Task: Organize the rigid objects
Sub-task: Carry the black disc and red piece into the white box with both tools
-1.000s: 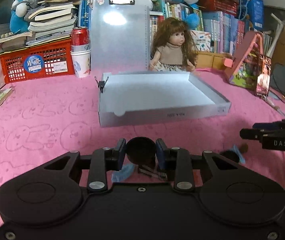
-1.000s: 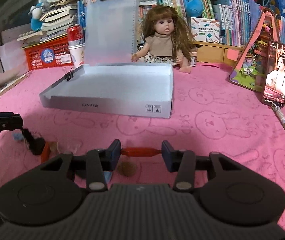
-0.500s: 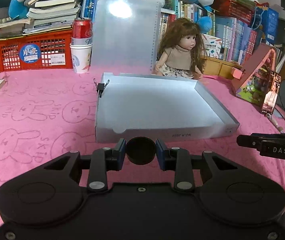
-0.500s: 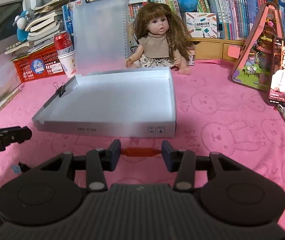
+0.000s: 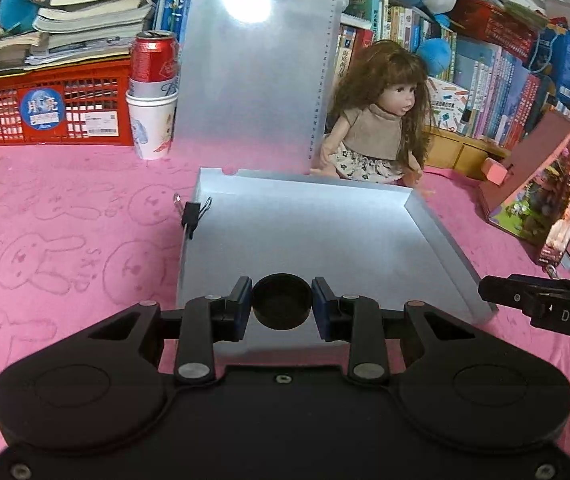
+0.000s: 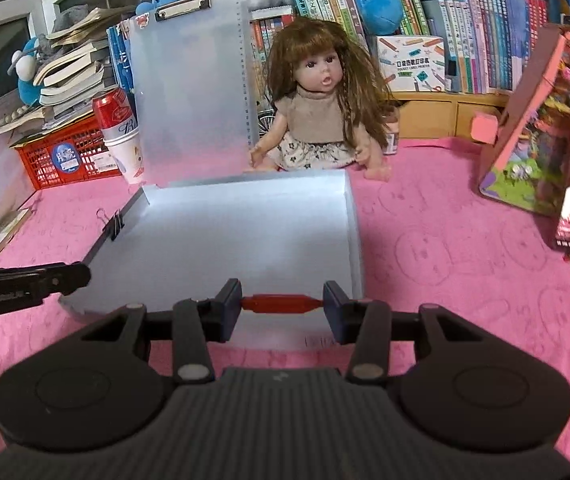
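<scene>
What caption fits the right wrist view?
Right claw shut on slim red plastic piece over the shallow white cardboard box.

Pink table cover [image 5: 65, 240] is seen as soft cloth, matt, embossed with rabbit outlines. White tray [image 5: 325, 240] looks like smooth matt card. Clipboard [image 5: 253, 68] reads as frosted plastic, semi-gloss, with a shiny metal clip. Round cap [image 5: 281, 301] is matt black plastic; red piece [image 6: 282, 304] glossy plastic. Crate [image 5: 53, 108] is red moulded plastic. Can [image 5: 153, 60] is glossy metal.
</scene>
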`<move>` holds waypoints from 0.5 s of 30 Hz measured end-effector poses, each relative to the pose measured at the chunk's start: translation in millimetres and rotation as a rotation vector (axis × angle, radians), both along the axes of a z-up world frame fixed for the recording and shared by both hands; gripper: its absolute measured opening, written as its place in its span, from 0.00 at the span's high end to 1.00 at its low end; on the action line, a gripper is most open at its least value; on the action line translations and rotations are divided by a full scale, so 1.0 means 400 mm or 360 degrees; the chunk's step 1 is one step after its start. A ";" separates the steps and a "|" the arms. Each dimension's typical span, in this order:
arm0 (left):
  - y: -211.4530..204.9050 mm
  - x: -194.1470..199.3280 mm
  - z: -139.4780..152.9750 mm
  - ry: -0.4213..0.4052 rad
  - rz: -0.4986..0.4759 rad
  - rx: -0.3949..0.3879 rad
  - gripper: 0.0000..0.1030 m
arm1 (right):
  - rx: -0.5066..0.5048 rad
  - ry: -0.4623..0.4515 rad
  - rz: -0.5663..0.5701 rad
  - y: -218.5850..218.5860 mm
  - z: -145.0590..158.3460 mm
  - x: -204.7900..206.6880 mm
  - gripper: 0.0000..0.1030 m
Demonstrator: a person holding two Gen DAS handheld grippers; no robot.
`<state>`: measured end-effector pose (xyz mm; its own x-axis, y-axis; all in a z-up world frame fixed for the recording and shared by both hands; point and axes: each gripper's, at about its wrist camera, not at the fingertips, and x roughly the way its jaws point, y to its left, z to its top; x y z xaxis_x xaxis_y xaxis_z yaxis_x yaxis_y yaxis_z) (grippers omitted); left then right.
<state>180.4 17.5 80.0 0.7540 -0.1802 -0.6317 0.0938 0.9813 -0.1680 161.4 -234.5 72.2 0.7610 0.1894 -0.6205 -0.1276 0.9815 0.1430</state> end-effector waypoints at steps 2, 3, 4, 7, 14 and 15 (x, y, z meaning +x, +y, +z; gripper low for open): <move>-0.010 0.040 0.003 0.0020 0.0000 0.0015 0.70 | 0.0010 0.0029 0.0005 0.007 0.008 0.031 0.52; -0.016 0.057 0.004 0.0027 0.0007 0.0025 0.70 | 0.0014 0.0041 0.0003 0.010 0.010 0.046 0.52; -0.022 0.073 0.004 0.0033 0.0014 0.0036 0.70 | 0.0014 0.0049 0.0000 0.014 0.012 0.061 0.52; -0.039 0.119 -0.001 0.0065 0.0021 0.0056 0.70 | 0.0011 0.0072 -0.0012 0.023 0.010 0.107 0.52; -0.066 0.211 -0.049 0.0191 0.0040 0.0054 0.70 | 0.0040 0.0189 -0.0041 0.033 -0.029 0.198 0.52; -0.068 0.215 -0.055 0.0191 0.0043 0.0065 0.70 | 0.0037 0.0193 -0.0043 0.036 -0.035 0.207 0.52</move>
